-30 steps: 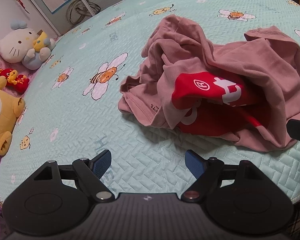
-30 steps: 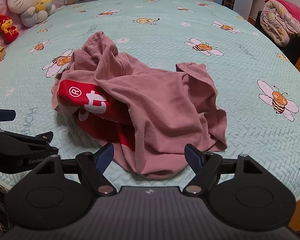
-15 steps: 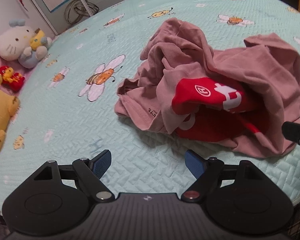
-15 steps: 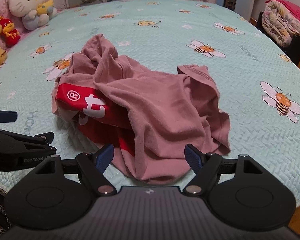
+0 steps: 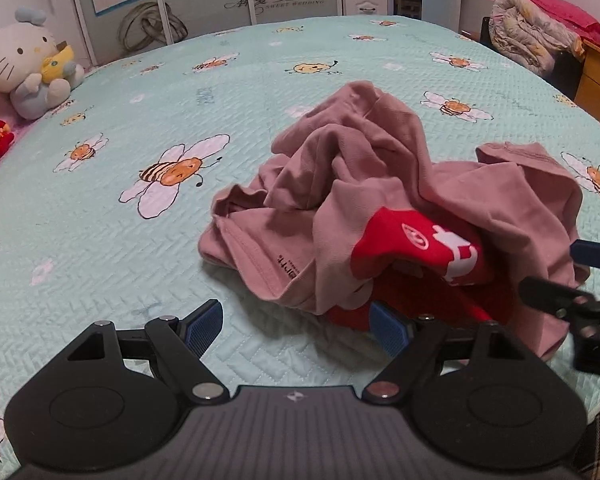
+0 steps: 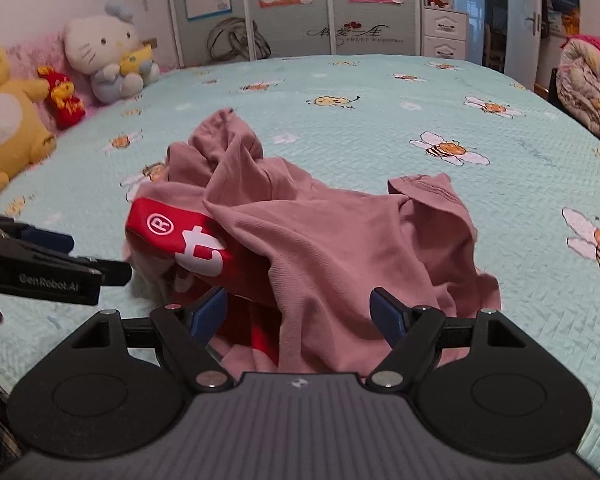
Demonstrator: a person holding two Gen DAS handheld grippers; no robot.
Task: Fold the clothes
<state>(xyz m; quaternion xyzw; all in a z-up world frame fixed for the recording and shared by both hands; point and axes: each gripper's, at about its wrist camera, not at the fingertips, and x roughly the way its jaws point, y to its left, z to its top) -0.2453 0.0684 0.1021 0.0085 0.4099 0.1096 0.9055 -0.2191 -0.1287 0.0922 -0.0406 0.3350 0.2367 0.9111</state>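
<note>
**Shirt still heaped; both tongs open at its near edge**

While the shirt [image 5: 400, 200] lies crumpled on the bed [image 5: 140, 264], nothing of the fold has begun. It sits near the front edge of the quilt, toward the right in the left wrist view, bunched so that pink cloth wraps over a red print [image 6: 188, 244] with white lettering. One hem edge with a small black label [image 5: 288, 268] faces the left gripper [image 5: 298, 328]; a ribbed cuff or collar [image 6: 432, 190] sticks up on the far right side.

Left gripper: jaws wide apart, nothing between the pads, which hang over bare quilt just in front of the heap. The right-hand pad sits against the edge of the red cloth in the picture; contact cannot be told.

Right gripper [image 6: 300, 314]: jaws also spread, low over the near fold of the heap, with pink cloth showing between the pads but not pinched.

Judgement on placement: the two tongs flank the near side of the pile, left by the hem, right by the near fold, probably because a heap like this must first be lifted and spread flat before any crease can be set. Open jaws suit that, as each needs an edge to bite.

Risk noted: the layers overlap, so a bite could catch two thicknesses. Plush toys [image 6: 108, 56] sit well apart, at the head of the bed.
</note>
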